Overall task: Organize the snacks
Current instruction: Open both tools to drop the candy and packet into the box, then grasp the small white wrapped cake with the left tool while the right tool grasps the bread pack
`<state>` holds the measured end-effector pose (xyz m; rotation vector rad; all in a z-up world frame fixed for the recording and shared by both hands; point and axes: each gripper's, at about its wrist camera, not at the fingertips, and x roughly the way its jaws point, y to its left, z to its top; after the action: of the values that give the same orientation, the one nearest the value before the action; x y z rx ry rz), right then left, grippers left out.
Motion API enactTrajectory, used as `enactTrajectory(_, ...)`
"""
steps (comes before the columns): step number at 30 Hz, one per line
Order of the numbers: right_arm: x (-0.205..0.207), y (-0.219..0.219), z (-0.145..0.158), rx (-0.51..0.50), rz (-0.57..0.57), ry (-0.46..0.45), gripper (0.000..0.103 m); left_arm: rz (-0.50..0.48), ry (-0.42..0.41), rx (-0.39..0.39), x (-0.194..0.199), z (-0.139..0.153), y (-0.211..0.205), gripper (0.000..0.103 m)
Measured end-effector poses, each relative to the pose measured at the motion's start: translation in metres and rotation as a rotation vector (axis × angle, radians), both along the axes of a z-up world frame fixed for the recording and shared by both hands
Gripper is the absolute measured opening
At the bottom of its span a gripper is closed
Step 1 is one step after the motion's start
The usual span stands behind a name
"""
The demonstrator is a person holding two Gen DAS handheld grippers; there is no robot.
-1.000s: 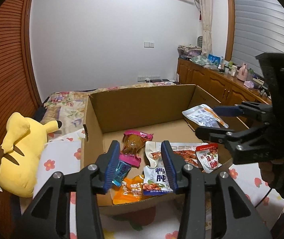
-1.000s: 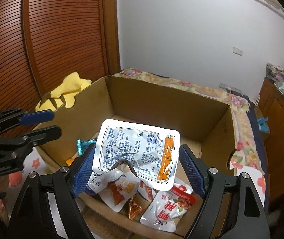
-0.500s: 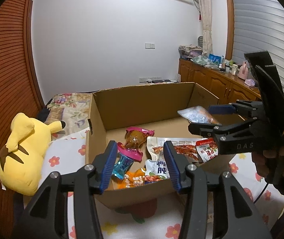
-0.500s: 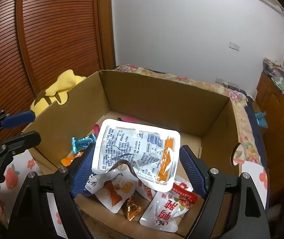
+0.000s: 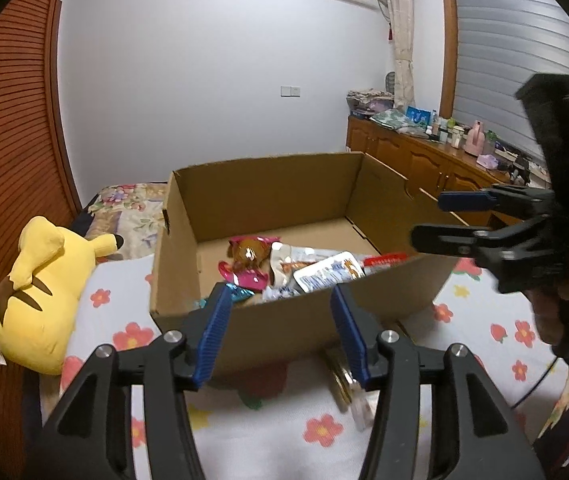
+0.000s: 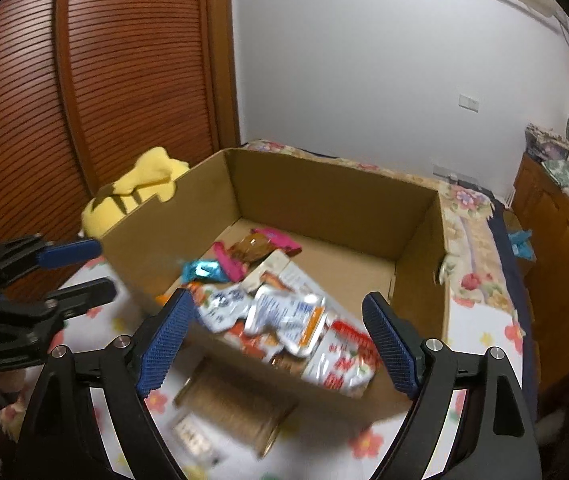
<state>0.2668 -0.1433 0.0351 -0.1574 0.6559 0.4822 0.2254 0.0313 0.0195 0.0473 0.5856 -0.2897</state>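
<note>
An open cardboard box (image 5: 268, 184) (image 6: 324, 208) stands on a flowered bedspread and holds several snack packets. A silver packet (image 5: 328, 276) (image 6: 288, 316) lies on top of them near the front wall, behind it a pink-ended brown one (image 5: 248, 264) (image 6: 256, 248). My left gripper (image 5: 280, 336) hangs in front of the box's front wall, its jaws opening with nothing between them. My right gripper (image 6: 278, 344) stands wide open and empty, back from the box's near edge. Each shows in the other's view: right gripper (image 5: 428, 218), left gripper (image 6: 104, 268).
A round golden tin (image 6: 236, 408) (image 5: 340, 376) lies on its side on the bedspread just before the box, a small packet (image 6: 192, 436) beside it. A yellow plush toy (image 5: 40, 288) lies left of the box. A wooden cabinet (image 5: 424, 160) runs along the right.
The right gripper has let go of the silver packet, which now lies in the box. Both grippers have drawn back from the box. The left jaws have widened.
</note>
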Motion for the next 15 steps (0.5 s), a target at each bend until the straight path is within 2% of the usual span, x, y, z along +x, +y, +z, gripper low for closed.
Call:
enactTrajectory(6, -0.044, -0.015, 0.002, 0.025, -0.005, 0.007, 0.088, -0.038, 0.028, -0.019, -0.017, -0.017, -0.017, 0.068)
enactTrajectory(15, -0.081, -0.026, -0.007, 0.029, -0.024, 0.023, 0.088, -0.097, 0.117, 0.011, -0.033, -0.051, -0.053, 0.068)
